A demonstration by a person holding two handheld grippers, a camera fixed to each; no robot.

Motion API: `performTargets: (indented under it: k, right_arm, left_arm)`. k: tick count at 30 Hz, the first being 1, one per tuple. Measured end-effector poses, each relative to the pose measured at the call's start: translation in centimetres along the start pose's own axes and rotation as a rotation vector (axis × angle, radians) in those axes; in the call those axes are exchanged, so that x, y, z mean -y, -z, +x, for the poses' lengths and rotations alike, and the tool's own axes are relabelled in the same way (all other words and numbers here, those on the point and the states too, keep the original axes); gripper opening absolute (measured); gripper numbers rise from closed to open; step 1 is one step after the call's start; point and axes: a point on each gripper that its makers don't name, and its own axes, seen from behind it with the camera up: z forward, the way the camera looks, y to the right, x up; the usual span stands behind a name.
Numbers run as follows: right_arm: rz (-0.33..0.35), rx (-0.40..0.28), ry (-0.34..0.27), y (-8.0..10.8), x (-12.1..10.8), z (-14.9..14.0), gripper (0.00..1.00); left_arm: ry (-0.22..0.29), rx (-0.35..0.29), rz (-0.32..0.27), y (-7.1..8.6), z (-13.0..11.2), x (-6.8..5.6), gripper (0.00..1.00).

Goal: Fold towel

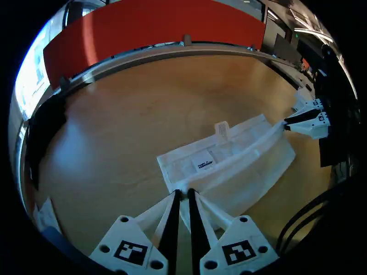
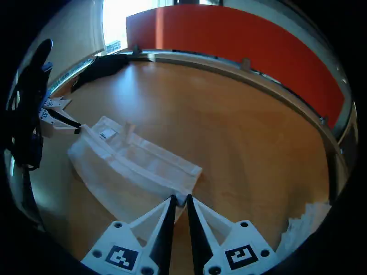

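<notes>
Where pinched up, thin white towel drapes

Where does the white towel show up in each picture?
Left gripper view: towel right of centre, stretching from bottom centre toward the right edge.
Right gripper view: towel left of centre, stretching from bottom centre toward the left edge.
Shared landmark: the red panel behind the table.

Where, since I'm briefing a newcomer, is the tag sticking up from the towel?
On the wooden table before the orange panel lies a white towel. At its far edge stands a small pale tag; unlike the printed label, it sticks up rather than lying flat.
</notes>
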Motion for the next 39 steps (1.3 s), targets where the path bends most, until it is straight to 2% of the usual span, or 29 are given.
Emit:
performTargets:
  k: [7,11,15,17,19,21,23,27,39]
  right_arm:
    - [-0.055,0.012,-0.01,-0.7,-1.6,-0.2,0.26]
    - [-0.071,0.019,-0.006,-0.9,-2.2,-0.3,0.33]
    - [-0.079,0.018,-0.001,-0.8,-2.3,-0.2,0.45]
    - [-0.081,0.017,0.002,-0.7,-2.3,-0.2,0.56]
    - [-0.078,0.016,0.003,-0.6,-2.2,-0.1,0.64]
    - [-0.074,0.014,0.004,-0.5,-2.0,-0.1,0.67]
    - [-0.069,0.015,0.001,-0.4,-1.8,-0.1,0.69]
    - [-0.059,0.014,-0.006,-0.2,-1.4,-0.3,0.73]
    - [-0.036,0.012,-0.013,1.1,-0.3,-1.4,0.74]
  left_arm:
    - [0.005,0.014,0.039,-1.1,-0.3,1.3,0.23]
    - [0.005,0.012,0.055,-1.4,-0.1,1.9,0.32]
    - [0.006,0.006,0.067,-1.4,0.2,2.2,0.46]
    - [0.007,0.005,0.071,-1.2,0.2,2.4,0.63]
    - [0.007,0.001,0.072,-1.1,0.3,2.5,0.69]
    - [0.007,-0.003,0.072,-0.9,0.4,2.5,0.76]
    - [0.008,-0.007,0.075,-0.7,0.4,2.6,0.88]
    - [0.017,-0.011,0.075,-0.4,0.3,2.6,0.9]
    - [0.042,-0.017,0.081,0.7,-0.8,2.6,0.89]
